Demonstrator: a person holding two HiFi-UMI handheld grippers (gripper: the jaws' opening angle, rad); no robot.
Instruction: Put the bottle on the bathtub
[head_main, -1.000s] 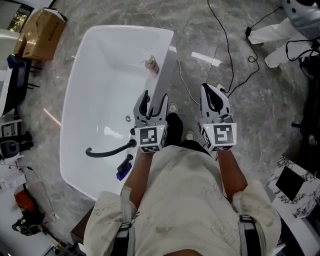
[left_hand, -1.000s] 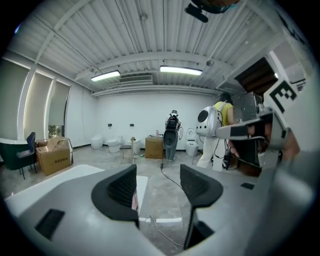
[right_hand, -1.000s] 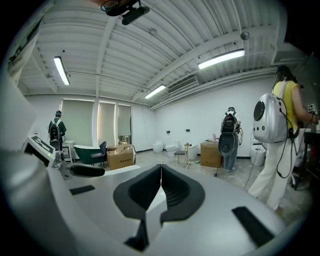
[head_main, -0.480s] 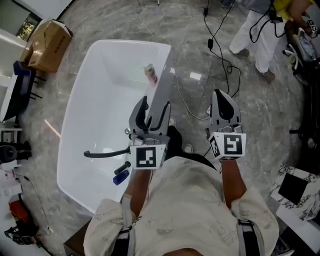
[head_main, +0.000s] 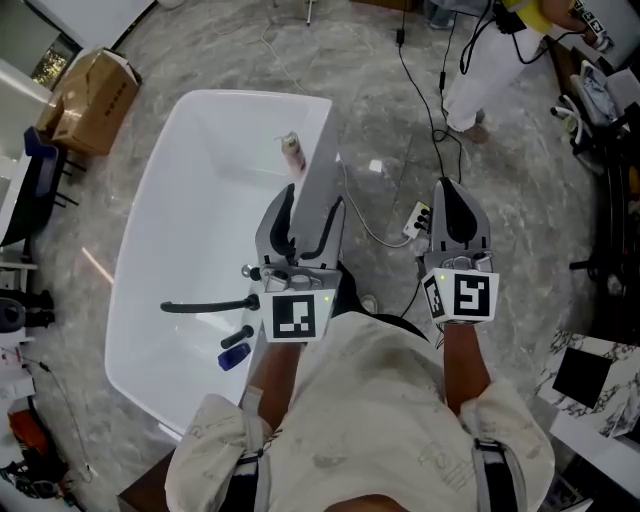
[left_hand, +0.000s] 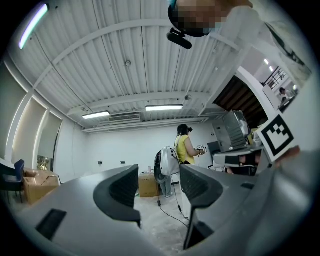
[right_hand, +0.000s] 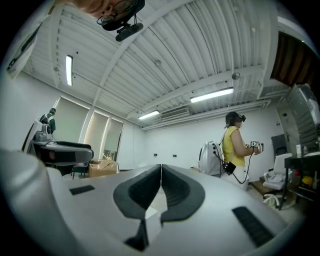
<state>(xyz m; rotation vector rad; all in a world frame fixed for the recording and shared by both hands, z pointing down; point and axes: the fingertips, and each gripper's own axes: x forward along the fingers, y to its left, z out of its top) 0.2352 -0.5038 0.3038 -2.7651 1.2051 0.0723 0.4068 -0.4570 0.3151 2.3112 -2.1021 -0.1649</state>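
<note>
While the person stands on the grey marbled floor (head_main: 400, 120), the white bathtub (head_main: 150, 220) stretches away at their left, its long right rim passing just under the left gripper (head_main: 312, 205). That gripper is held over the near part of this rim, pointing along it towards the far end. In the left gripper view its jaws are spread wide with only the room showing between them, so the left gripper (left_hand: 159, 175) holds nothing. The right gripper (head_main: 455, 190) hangs over the bare floor, well apart from the tub. In the right gripper view its jaws are pressed together along one line, with nothing caught between them (right_hand: 161, 172). Both gripper views tilt upward to a ribbed ceiling and show another person in a yellow top (left_hand: 186, 150) across the room.

A cardboard box (head_main: 95, 95) sits on the floor beyond the tub's far left corner, and black cables (head_main: 440, 90) trail across the floor ahead of the right gripper. A dark curved hose (head_main: 205, 306) lies in the tub's near end.

The bottle (head_main: 292, 152), small and pinkish, is at the tub's far end, close against the right rim. It lies ahead of the left gripper, clearly apart from it. Whether it rests on a ledge or in the basin cannot be told.
</note>
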